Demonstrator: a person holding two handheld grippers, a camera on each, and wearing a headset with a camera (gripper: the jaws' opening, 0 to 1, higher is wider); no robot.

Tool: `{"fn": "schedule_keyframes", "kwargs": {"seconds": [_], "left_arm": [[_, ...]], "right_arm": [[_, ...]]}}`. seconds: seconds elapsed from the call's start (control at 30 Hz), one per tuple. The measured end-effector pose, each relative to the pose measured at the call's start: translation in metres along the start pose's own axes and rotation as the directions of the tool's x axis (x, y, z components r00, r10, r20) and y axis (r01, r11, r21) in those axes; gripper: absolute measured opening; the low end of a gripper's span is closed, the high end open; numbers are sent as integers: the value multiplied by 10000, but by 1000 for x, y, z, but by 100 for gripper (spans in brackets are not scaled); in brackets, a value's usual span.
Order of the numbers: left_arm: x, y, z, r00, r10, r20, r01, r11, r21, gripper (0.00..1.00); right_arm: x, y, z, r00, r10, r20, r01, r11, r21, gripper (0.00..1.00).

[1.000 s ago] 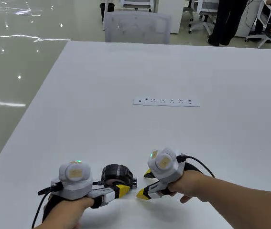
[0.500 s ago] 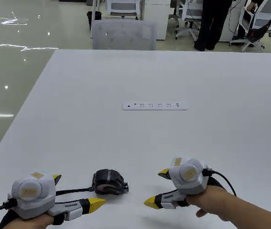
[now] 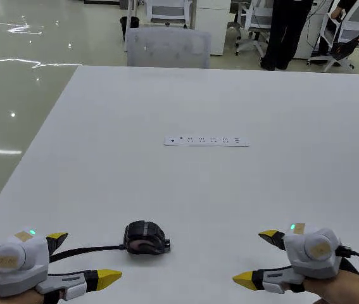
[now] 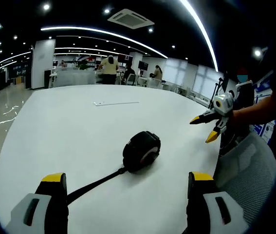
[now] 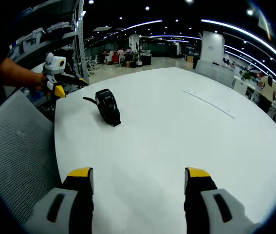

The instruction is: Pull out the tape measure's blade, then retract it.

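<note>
Since a second ago I have drawn both grippers off the tape measure (image 3: 145, 237), which lies free on the table (image 3: 230, 190), well on my side of the power strip (image 3: 206, 140) and just left of its left end (black strap (image 3: 87, 252) trailing leftward). My left gripper (image 3: 83, 256) hovers nearer me than the strip, past its left end. My right gripper (image 3: 256, 256) hovers past its right end, both with jaws spread wide around nothing.

Before me, matt black plastic tape measure (image 3: 145, 237) on smooth matt white tabletop (image 3: 230, 190); glossy floor (image 3: 14, 69) far left.
</note>
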State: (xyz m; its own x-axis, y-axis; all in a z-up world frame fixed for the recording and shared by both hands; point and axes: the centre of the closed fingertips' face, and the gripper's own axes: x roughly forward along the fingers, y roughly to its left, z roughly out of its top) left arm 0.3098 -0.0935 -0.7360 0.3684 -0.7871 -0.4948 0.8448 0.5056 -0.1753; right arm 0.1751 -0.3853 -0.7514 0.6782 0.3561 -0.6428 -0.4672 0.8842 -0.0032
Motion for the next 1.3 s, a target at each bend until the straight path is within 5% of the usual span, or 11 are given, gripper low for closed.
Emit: {"fn": "schedule_keyframes", "kwargs": {"seconds": [0.47, 0.5, 0.7, 0.93, 1.3], "left_arm": [[-37, 0, -2, 9987, 283, 430, -281, 9996, -36, 100], [-38, 0, 0, 9980, 359, 526, -368, 9992, 163, 100], [-40, -4, 5, 9973, 358, 637, -390, 9980, 495, 100], [-39, -15, 5, 9983, 148, 571, -179, 9984, 530, 100], [-43, -13, 3, 9992, 175, 366, -199, 9976, 662, 100]], "right_arm": [[-59, -12, -36, 9962, -824, 292, 812, 9959, 397, 100], [-65, -17, -38, 9927, -1146, 389, 1131, 9928, 396, 100], [-81, -16, -52, 9910, -1293, 341, 1265, 9891, 752, 100], [-87, -13, -50, 9899, -1347, 437, 1312, 9886, 743, 100], [-91, -15, -46, 9893, -1382, 468, 1356, 9893, 545, 100]]}}
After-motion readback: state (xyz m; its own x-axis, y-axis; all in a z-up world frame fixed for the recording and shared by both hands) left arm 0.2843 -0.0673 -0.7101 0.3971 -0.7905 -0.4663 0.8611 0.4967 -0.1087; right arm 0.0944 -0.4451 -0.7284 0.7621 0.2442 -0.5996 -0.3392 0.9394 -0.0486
